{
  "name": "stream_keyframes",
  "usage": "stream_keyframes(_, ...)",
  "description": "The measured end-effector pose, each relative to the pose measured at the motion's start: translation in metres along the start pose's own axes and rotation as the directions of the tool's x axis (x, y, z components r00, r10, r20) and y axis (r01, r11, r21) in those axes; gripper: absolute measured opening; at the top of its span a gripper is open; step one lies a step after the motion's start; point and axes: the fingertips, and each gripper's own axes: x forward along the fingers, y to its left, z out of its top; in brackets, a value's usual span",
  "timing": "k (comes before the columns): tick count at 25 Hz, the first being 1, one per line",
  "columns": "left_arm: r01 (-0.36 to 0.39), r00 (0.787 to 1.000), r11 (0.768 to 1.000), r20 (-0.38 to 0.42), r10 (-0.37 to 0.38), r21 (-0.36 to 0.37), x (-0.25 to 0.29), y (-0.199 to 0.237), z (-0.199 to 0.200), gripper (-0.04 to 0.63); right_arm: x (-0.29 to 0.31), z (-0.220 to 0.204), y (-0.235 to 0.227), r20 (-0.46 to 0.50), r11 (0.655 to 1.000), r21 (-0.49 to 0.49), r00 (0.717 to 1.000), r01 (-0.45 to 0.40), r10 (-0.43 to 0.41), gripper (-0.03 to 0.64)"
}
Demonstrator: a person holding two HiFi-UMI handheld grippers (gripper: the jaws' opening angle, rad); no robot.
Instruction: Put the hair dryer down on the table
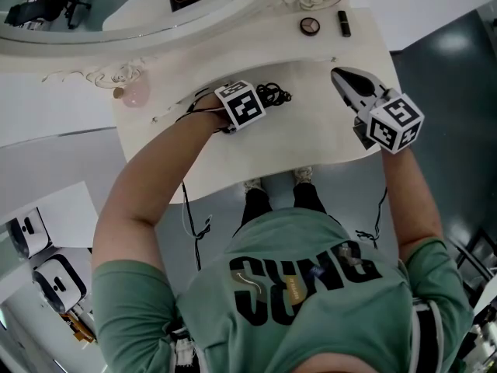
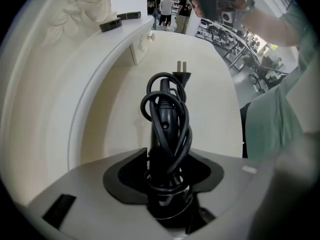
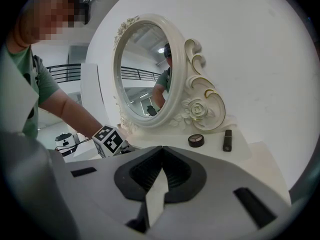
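Observation:
The hair dryer shows as a black handle (image 2: 165,129) with its black cord (image 2: 175,109) wound round it, the plug (image 2: 181,69) pointing away. My left gripper (image 2: 167,159) is shut on that handle, low over the cream dressing table (image 2: 215,94). From the head view the left gripper (image 1: 260,103) sits mid-table with the cord bundle (image 1: 273,94) poking out to its right. Whether the dryer touches the tabletop I cannot tell. My right gripper (image 1: 349,84) hovers at the table's right end. Its jaws (image 3: 161,150) meet at the tips with nothing between them.
An oval mirror (image 3: 145,69) in an ornate white frame stands at the back. A round compact (image 1: 310,26) and a dark lipstick tube (image 1: 344,23) lie on the back ledge. A pink round object (image 1: 136,93) sits at the left. The table's front edge (image 1: 256,179) is near my legs.

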Motion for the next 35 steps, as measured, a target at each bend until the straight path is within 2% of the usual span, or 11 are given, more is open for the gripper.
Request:
stream_keyframes(11,-0.029,0.998,0.999,-0.064,0.031,0.022,0.015,0.002,-0.002,0.213,0.005,-0.007,0.001,-0.006,1.000,0.013,1.000,-0.014,0.015,-0.006)
stream_keyframes(22,-0.026,0.994,1.000,-0.103,0.026,0.007,0.018,0.003,-0.002,0.219,0.011,-0.006,0.011,-0.014,0.999,0.016,0.999,-0.029,0.030,-0.006)
stream_keyframes(29,-0.047,0.997,0.999,-0.068,0.049,0.023,0.019,0.004,-0.001,0.224,0.010,-0.004,0.015,-0.016,0.999,0.014,0.999,-0.030,0.030,-0.006)
stream_keyframes(35,-0.104,0.994,0.993,-0.010,0.105,0.048,0.016,0.005,0.001,0.232,0.006,0.005,0.020,-0.013,1.000,0.003,1.000,-0.028,0.028,-0.006)
